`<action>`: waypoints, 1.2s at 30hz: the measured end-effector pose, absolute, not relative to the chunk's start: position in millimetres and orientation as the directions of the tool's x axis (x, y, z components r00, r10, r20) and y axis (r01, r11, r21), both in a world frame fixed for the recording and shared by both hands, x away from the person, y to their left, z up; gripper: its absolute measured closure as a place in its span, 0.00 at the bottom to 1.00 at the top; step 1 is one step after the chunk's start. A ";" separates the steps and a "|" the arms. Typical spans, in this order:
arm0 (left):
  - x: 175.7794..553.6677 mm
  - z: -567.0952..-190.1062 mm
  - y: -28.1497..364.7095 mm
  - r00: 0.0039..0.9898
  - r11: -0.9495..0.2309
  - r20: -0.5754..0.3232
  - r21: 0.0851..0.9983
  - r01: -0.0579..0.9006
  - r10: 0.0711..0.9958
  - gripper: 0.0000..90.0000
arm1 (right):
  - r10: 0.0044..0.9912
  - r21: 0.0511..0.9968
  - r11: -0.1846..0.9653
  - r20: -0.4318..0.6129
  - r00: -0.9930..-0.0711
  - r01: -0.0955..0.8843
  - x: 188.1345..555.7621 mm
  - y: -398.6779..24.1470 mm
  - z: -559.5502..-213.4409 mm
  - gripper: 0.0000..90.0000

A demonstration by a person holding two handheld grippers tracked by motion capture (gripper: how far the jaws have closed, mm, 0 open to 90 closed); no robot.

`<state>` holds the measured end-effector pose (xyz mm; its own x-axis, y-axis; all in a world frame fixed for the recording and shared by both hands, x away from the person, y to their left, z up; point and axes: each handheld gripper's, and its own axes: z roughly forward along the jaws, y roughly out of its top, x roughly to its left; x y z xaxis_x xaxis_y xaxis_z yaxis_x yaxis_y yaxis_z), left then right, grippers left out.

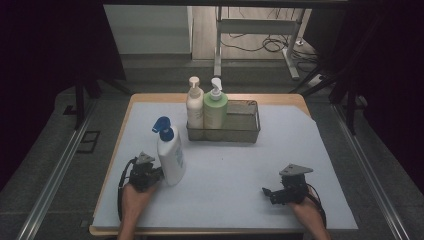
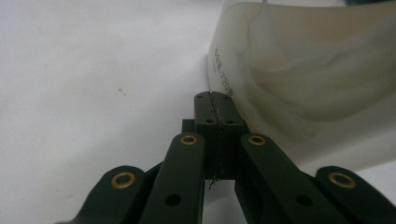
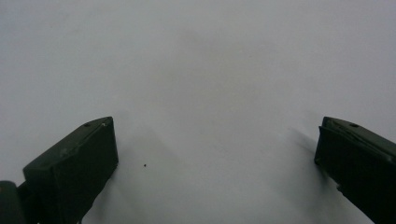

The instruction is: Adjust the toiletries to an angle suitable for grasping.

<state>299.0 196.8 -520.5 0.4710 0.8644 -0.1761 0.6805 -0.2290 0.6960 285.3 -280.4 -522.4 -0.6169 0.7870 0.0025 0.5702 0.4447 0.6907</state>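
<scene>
A white pump bottle [image 1: 170, 155] with a blue pump head stands upright on the white table cover at the left. My left gripper [image 1: 159, 173] lies on the cover just left of the bottle's base. In the left gripper view its jaws are pressed together with nothing between them, tips [image 2: 214, 99] right beside the bottle's wall [image 2: 308, 79]. My right gripper [image 1: 268, 193] rests near the front right of the table. The right gripper view shows its jaws [image 3: 215, 154] wide apart over bare white cover.
A metal wire basket [image 1: 244, 131] stands at the back middle, holding a cream pump bottle [image 1: 194, 106] and a green pump bottle [image 1: 215, 108] at its left end. The table's wooden front edge [image 1: 200, 231] runs just below my hands. Dark floor and rails flank the table.
</scene>
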 end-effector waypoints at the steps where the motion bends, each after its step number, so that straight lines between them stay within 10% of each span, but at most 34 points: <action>1: 298.8 -520.3 196.9 0.473 -0.234 -0.172 0.695 0.680 0.864 1.00 | 0.787 0.691 0.445 0.002 -0.617 0.570 285.3 -280.4 -522.4 0.00; 36: 274.0 -516.4 142.0 0.601 -0.359 -0.151 0.680 0.639 0.785 0.99 | 0.787 0.691 0.445 0.001 -0.617 0.569 285.3 -280.4 -522.5 0.00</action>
